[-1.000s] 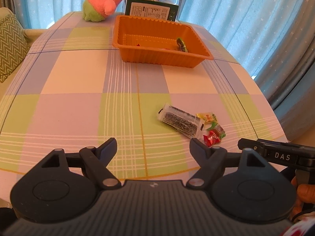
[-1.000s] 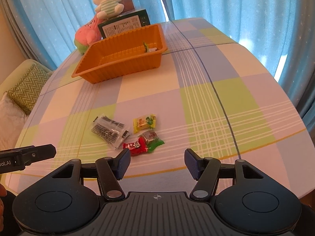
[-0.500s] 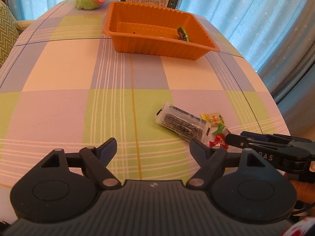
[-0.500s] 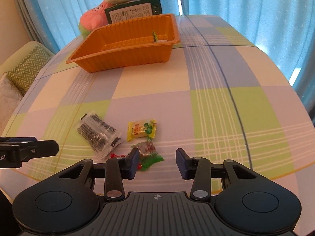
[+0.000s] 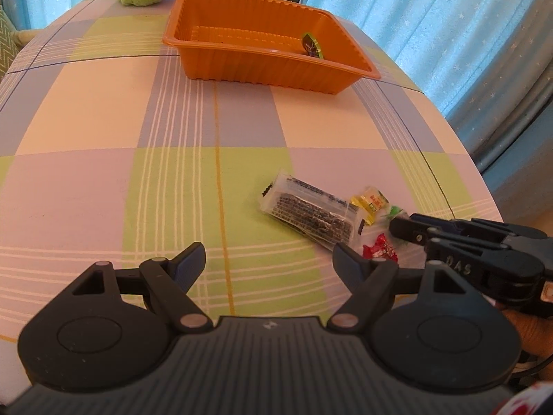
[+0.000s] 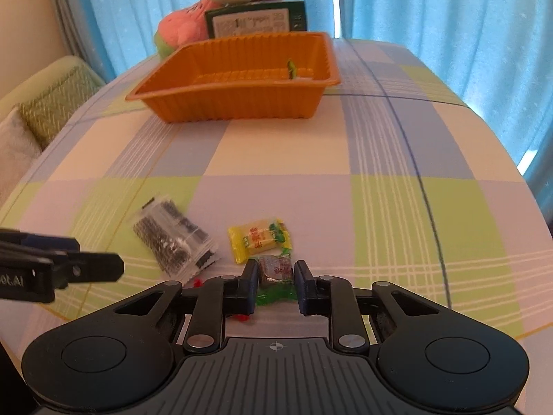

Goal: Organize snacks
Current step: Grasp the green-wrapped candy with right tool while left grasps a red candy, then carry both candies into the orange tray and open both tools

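We have the right tongs (image 6: 275,285) pinching the green-wrapped candy (image 6: 275,269) near the tabletop's (image 6: 397,207) front edge; the left tongs (image 5: 268,264) stay spread, empty. Next we should probably lift it and carry it to the orange tray (image 6: 238,103) at the far edge.

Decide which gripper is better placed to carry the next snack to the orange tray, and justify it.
Right. The right gripper is shut on the green-wrapped candy, while the left gripper hangs open over bare tablecloth.
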`<state>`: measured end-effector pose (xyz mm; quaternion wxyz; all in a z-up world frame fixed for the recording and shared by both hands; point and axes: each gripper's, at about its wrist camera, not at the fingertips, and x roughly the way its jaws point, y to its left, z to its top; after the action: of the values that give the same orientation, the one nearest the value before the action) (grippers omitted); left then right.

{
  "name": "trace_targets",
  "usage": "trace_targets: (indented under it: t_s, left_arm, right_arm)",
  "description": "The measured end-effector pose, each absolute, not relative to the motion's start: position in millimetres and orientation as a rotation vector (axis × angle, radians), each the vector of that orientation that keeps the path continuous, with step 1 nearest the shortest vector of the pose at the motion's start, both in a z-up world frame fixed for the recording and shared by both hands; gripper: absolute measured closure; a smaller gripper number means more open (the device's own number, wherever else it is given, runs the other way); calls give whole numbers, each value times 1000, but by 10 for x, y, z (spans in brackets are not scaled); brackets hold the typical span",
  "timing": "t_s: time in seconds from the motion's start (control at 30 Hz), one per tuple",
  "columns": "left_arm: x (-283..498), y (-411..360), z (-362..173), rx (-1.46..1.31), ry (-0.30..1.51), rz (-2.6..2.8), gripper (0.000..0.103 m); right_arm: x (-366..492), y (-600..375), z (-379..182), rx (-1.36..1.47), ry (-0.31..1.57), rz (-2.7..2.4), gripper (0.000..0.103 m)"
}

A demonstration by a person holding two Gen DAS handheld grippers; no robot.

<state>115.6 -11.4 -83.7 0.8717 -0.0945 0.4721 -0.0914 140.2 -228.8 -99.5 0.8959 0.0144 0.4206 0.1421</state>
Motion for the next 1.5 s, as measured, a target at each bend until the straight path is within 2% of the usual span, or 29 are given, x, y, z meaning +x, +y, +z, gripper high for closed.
trace_targets:
  t_s: [0.23,0.3,0.37,0.57,0.9,1.07,1.5]
  left_arm:
    - [1191,-275,-844,-191,982,-250,26]
    - [1182,-349,-824,-187,971,-289,31]
    - [1182,-456,-802,-158,960,-347,42]
    - [1215,-851,-794,34,917,-543,60]
    - [1284,-1285,-964,367,905,-693,75]
    - [1230,-1303,-1026,397,911,-680,87]
    - [1076,-833,-599,56,872,-435,88]
  right_arm:
    - [1347,-2479,-894,92,868,244,80]
    - [1321,-2516,-854,103,855,229,80]
    - [1316,-2554,-826,112,846,215,80]
    - [1307,-2678,-817,142,852,187,80]
    - [1301,-2750,-828,181,857,176,80]
    - [1301,-2761,-831,187,855,170,80]
    - [1225,-2726,-679,194,833,188,80]
